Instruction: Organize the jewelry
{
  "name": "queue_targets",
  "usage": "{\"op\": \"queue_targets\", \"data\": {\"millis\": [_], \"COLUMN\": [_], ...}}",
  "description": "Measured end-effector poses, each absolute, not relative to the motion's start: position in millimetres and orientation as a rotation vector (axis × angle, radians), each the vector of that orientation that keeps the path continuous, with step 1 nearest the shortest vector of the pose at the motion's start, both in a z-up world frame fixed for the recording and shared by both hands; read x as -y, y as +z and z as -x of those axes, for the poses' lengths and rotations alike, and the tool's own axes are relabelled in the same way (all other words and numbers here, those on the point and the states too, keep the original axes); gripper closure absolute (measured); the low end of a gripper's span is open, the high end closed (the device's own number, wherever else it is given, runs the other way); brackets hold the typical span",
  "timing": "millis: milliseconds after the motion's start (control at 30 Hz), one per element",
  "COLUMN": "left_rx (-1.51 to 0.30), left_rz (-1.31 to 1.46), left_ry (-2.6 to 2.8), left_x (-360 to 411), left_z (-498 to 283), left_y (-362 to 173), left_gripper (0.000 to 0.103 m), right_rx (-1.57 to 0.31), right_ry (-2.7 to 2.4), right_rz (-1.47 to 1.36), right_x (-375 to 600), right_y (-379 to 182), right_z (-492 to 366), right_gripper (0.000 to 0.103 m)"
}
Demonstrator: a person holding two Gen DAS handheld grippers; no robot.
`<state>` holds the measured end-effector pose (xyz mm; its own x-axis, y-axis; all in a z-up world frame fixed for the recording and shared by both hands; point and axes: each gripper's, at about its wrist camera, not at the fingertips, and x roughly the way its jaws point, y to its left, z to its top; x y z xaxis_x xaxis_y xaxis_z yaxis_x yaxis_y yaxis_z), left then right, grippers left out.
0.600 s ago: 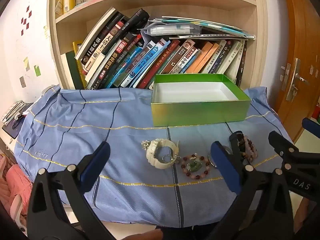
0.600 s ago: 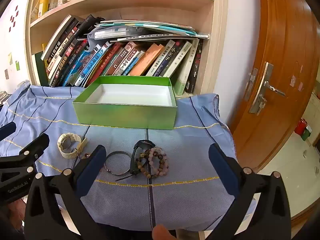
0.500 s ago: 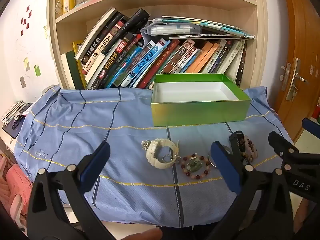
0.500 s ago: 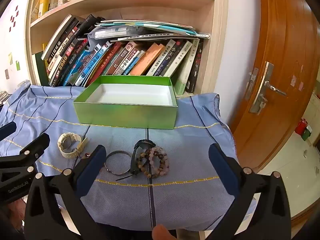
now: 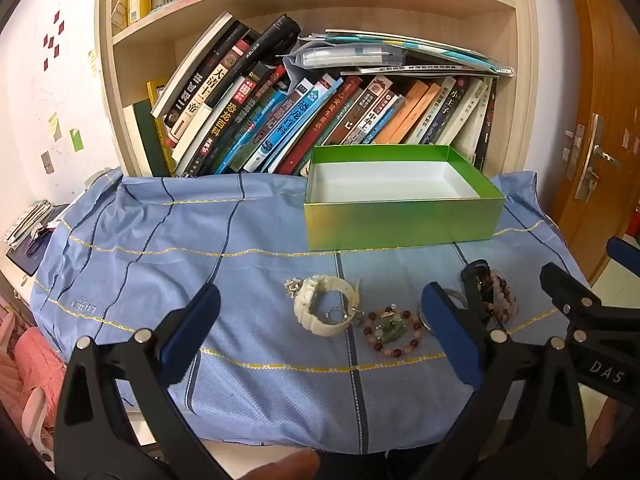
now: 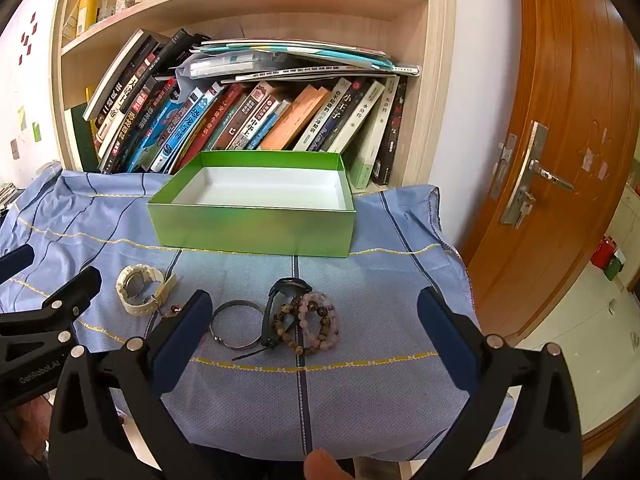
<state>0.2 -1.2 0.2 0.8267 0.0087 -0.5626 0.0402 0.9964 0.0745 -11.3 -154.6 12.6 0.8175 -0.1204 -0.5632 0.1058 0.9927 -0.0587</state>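
An empty green box [image 5: 400,220] [image 6: 252,228] with a white inside stands on the blue striped cloth [image 5: 180,264] [image 6: 380,392], in front of the bookshelf. Nearer me lie a cream watch [image 5: 324,312] [image 6: 138,290], a red bead bracelet with a green stone [image 5: 392,332], a thin metal bangle [image 6: 236,324], a black band [image 6: 276,312] and a pile of brown and pink bead bracelets [image 6: 308,328] [image 5: 500,296]. My left gripper [image 5: 320,332] hovers open before the watch. My right gripper [image 6: 314,332] hovers open before the bangle and bead pile. Nothing sits between either pair of fingers.
A wooden bookshelf [image 5: 320,92] full of leaning books rises right behind the box. An orange-brown door [image 6: 560,160] with a metal handle stands at the right. The cloth drops off at the near edge, where a fingertip [image 6: 320,464] shows.
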Motion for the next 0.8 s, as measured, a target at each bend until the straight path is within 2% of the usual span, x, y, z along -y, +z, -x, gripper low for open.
{"op": "queue_targets", "data": {"millis": [800], "left_rx": [-0.603], "left_rz": [-0.087], "left_ry": [-0.018], "left_x": [1.0], "left_z": [-3.2], "left_y": [-2.3], "left_gripper": [0.004], "right_rx": [-0.603], "right_ry": [-0.119], "right_rz": [0.022], "right_x": [154.5], "right_y": [12.7], "right_z": [12.2], "right_gripper": [0.003]}}
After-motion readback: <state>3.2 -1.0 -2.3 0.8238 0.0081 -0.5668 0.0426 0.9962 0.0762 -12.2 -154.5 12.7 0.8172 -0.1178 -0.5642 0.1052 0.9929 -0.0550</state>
